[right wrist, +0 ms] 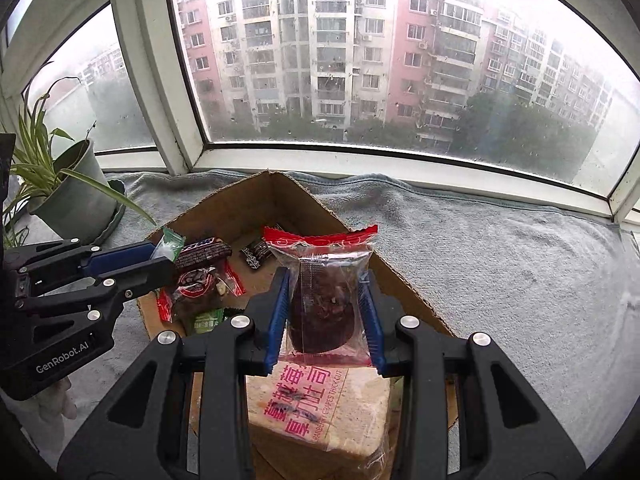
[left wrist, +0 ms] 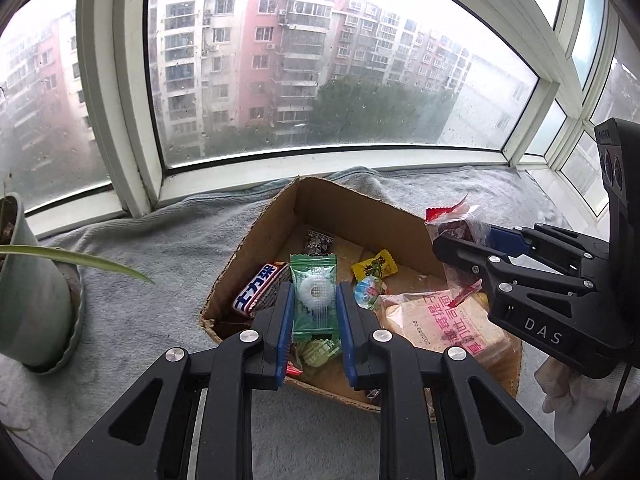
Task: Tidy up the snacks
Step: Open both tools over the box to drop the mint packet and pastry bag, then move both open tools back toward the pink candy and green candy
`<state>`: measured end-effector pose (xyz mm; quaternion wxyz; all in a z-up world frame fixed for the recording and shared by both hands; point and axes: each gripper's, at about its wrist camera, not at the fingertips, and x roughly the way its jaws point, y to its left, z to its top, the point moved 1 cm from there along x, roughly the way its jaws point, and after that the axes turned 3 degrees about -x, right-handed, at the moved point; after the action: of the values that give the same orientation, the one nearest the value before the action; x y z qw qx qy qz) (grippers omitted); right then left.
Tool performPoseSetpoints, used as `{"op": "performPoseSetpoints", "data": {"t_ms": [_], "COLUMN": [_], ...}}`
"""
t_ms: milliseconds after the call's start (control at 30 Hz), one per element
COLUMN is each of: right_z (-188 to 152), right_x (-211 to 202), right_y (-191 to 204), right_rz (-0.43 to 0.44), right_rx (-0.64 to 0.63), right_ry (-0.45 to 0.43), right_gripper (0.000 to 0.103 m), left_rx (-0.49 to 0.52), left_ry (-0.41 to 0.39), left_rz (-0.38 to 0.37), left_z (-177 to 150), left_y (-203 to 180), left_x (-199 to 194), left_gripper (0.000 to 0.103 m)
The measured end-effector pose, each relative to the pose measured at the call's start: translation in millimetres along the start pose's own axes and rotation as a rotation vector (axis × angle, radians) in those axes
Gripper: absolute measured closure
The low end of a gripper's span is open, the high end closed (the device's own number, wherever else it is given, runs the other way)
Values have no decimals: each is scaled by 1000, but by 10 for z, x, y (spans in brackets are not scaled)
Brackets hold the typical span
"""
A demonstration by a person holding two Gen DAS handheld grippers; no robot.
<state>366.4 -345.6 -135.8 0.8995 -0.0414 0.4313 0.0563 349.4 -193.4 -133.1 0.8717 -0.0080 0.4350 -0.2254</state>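
Note:
An open cardboard box (left wrist: 320, 200) (right wrist: 240, 208) sits on a grey blanket and holds several snacks. My left gripper (left wrist: 314, 300) is shut on a green-wrapped ring candy (left wrist: 314, 290), held above the box's near left part; it shows from the side in the right wrist view (right wrist: 160, 258). My right gripper (right wrist: 324, 308) is shut on a clear packet with a dark brown cake and red top edge (right wrist: 322, 300), over a wrapped toast loaf (right wrist: 320, 412). The right gripper (left wrist: 452, 248) and its packet (left wrist: 456, 224) also show in the left wrist view.
In the box lie a chocolate bar (left wrist: 256, 290), a yellow candy (left wrist: 374, 266), a dark sachet (left wrist: 318, 240) and the toast loaf (left wrist: 444, 324). A potted plant (left wrist: 28, 284) (right wrist: 76, 188) stands left on the blanket (right wrist: 500, 264). The window frame (left wrist: 320, 164) runs behind.

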Motion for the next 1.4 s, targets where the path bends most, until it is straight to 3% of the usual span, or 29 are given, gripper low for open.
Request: {"op": "performPoseSetpoints", "data": {"t_ms": [167, 300, 400, 833, 1067, 1200, 1400], "right_z": [-16, -17, -9, -141, -277, -369, -545], "right_x": [13, -28, -74, -655, -1040, -1218, -1352], "right_y": [-31, -52, -57, 176, 472, 654, 817], "right_rz": [-16, -26, -23, 41, 101, 121, 148], "right_rx": [6, 9, 11, -24, -62, -91, -104], "right_ry": [5, -13, -22, -81, -116, -126, -122], "right_gripper": [66, 34, 34, 34, 33, 25, 24], "left_rx": [2, 1, 5, 11, 29, 55, 50], "left_ry": [16, 19, 17, -47, -84, -105, -120], "left_rz": [2, -1, 3, 44, 87, 108, 121], "left_z": [-2, 5, 7, -103, -314, -478, -742], "left_y": [-16, -7, -7, 154, 198, 187, 238], "left_x": [62, 72, 56, -532, -1059, -1344, -1657], "left_gripper": [83, 81, 73, 73, 73, 73, 73]}}
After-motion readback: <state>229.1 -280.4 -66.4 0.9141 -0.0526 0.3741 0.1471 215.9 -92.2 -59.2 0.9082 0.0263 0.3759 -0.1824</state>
